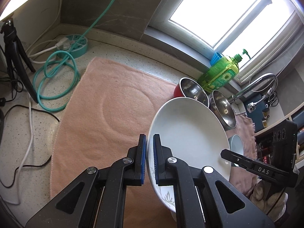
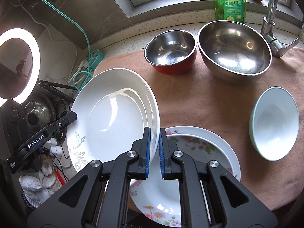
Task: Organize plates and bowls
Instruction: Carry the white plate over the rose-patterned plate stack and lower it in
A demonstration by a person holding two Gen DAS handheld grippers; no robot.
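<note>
A white plate (image 1: 190,136) with a grey leaf print is held tilted above the pink towel (image 1: 114,114). My left gripper (image 1: 149,138) is shut on its rim on one side. The right gripper (image 2: 154,133) is shut on the opposite rim of that plate (image 2: 114,114), where extra rims suggest nested plates. Under it a floral plate (image 2: 214,152) lies on the towel (image 2: 218,98). A red bowl with a steel inside (image 2: 171,51), a larger steel bowl (image 2: 233,47) and a pale blue bowl (image 2: 275,125) stand on the towel behind and to the right.
A green dish-soap bottle (image 2: 230,0) and a faucet (image 2: 271,19) stand at the window sill. A teal power strip (image 1: 76,45), coiled teal cable (image 1: 55,79) and black tripod (image 1: 17,60) sit left of the towel. A lit ring light (image 2: 20,64) is at far left.
</note>
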